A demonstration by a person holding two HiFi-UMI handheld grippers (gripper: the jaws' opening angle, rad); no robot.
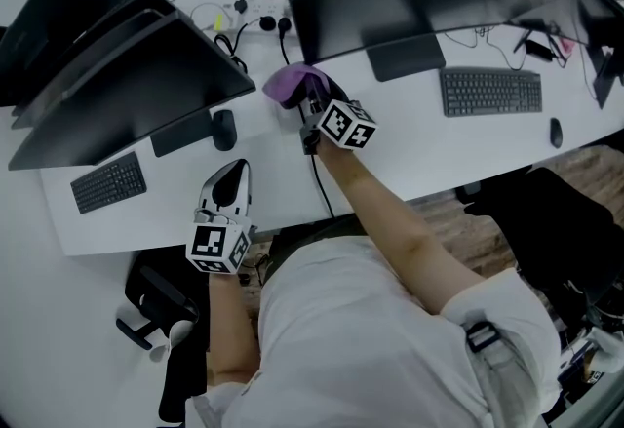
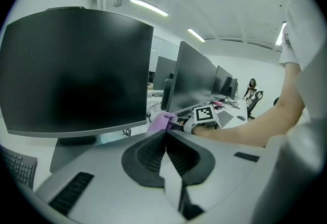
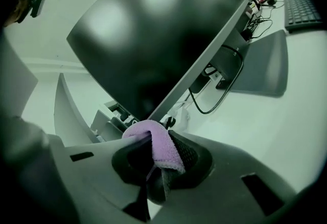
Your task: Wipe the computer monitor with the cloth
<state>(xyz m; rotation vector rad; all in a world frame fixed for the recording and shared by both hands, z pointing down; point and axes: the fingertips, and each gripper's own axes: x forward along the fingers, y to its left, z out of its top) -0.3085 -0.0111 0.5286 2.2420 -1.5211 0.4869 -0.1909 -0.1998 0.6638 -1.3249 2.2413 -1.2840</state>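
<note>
Right gripper view shows the right gripper (image 3: 152, 140) clamped on a folded purple cloth (image 3: 159, 144), which bulges out past the jaw tips. Just ahead is the monitor's (image 3: 153, 39) lower corner, so wiping seems about to begin. The next move calls for lifting the cloth onto the dark screen, which faces the gripper, then sweeping along its long axis, up and away rightward. The left gripper (image 2: 165, 133), jaws together and empty, sits well apart.

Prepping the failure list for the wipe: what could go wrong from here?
1. The purple microfibre cloth is bunched in the right tool; a bare tip might scrape the black monitor screen.
2. Black cables loop just behind the screen's lower edge; the cloth could snag them.
3. The left tool is shut, empty, away; nothing steadies the monitor.
</note>
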